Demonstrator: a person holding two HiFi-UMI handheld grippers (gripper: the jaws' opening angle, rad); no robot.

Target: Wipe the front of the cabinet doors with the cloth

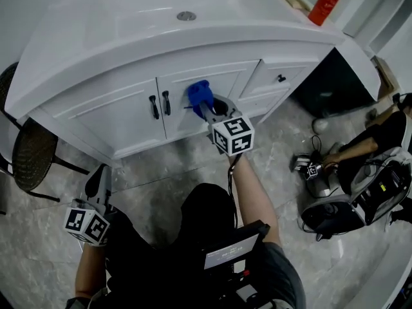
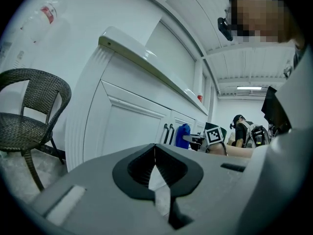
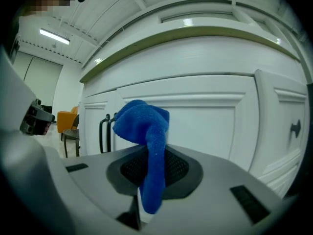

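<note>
My right gripper (image 1: 205, 105) is shut on a blue cloth (image 1: 199, 94), held bunched against the right cabinet door (image 1: 201, 124) of the white vanity, just right of the two black door handles (image 1: 159, 104). In the right gripper view the blue cloth (image 3: 146, 141) hangs out between the jaws, close to the door panel (image 3: 205, 126). My left gripper (image 1: 98, 184) hangs low at the left, away from the cabinet, shut with nothing in it; its own view shows the left door (image 2: 129, 131) and the blue cloth (image 2: 184, 135) farther off.
A wicker chair (image 1: 29, 153) stands left of the vanity. A white countertop (image 1: 161, 24) with a sink drain (image 1: 186, 16) lies above the doors, a red bottle (image 1: 325, 4) at its right end. Drawers (image 1: 278, 80) sit right of the doors. Another person with equipment (image 1: 360, 179) sits at the right.
</note>
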